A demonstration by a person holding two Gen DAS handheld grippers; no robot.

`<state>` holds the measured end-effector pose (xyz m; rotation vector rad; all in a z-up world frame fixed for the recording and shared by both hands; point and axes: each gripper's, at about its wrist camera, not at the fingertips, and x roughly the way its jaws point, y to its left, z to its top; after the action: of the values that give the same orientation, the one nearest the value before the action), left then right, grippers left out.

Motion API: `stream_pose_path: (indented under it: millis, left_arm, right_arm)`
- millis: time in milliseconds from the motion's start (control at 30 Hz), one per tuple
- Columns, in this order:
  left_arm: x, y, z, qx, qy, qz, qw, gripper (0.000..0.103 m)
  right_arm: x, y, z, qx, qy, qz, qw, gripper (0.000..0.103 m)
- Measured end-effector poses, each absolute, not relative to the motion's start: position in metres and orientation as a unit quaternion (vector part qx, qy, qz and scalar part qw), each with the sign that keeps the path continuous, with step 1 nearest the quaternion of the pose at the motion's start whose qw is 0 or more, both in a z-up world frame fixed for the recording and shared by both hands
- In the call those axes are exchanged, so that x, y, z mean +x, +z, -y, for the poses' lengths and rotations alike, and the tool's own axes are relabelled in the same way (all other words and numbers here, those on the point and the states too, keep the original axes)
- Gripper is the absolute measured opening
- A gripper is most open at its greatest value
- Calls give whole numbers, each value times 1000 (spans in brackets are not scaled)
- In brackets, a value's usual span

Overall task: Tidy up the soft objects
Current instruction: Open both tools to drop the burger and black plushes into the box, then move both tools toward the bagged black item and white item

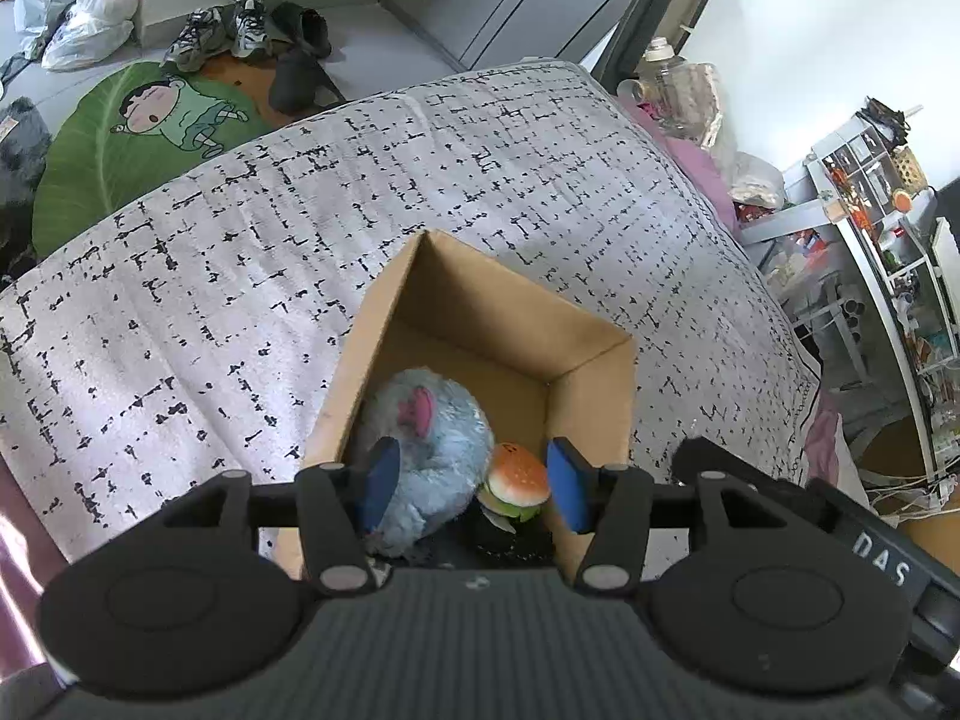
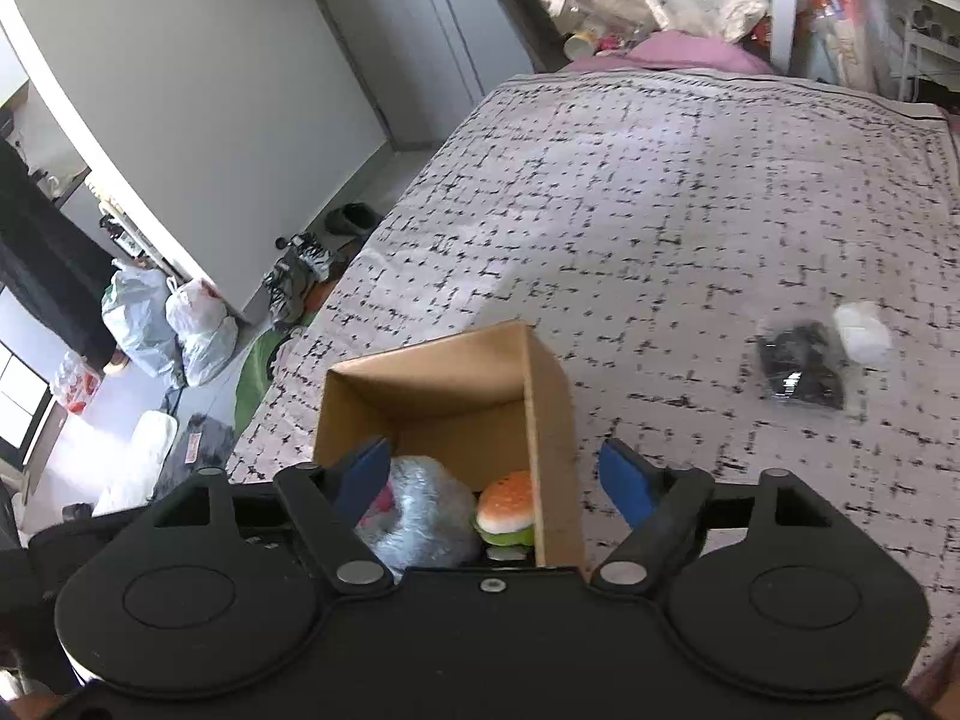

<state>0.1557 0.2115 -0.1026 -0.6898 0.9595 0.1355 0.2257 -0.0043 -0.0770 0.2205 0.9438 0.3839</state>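
Note:
An open cardboard box point(image 1: 591, 396) point(image 2: 549, 396) stands on the patterned bedspread. Inside lie a grey-blue plush with a pink ear point(image 1: 438, 426) point(image 2: 420, 510), a small burger toy point(image 1: 517, 477) point(image 2: 507, 507) and a dark soft item point(image 1: 504, 540) under the burger. My left gripper point(image 1: 474, 486) is open and empty, just above the box opening. My right gripper point(image 2: 495, 477) is open and empty, straddling the box's right wall. A black soft object point(image 2: 801, 369) and a white one point(image 2: 864, 333) lie on the bed to the right.
The bedspread point(image 1: 240, 276) point(image 2: 690, 210) stretches around the box. Beyond its edge are a green cartoon rug point(image 1: 138, 138), shoes point(image 1: 240, 30) and plastic bags point(image 2: 174, 330) on the floor. Cluttered shelves point(image 1: 888, 252) stand beside the bed.

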Motion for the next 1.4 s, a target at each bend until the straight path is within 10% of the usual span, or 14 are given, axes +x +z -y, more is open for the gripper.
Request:
stream_pose_path:
  millis: [567, 1400]
  left_arm:
    - [147, -70, -162, -278, 55, -443, 850, 81]
    - [161, -54, -81, -222, 42, -457, 860, 82]
  right_arm:
    - [202, -62, 73, 100, 153, -421, 888, 103]
    - [212, -61, 167, 113, 140, -399, 899, 103]
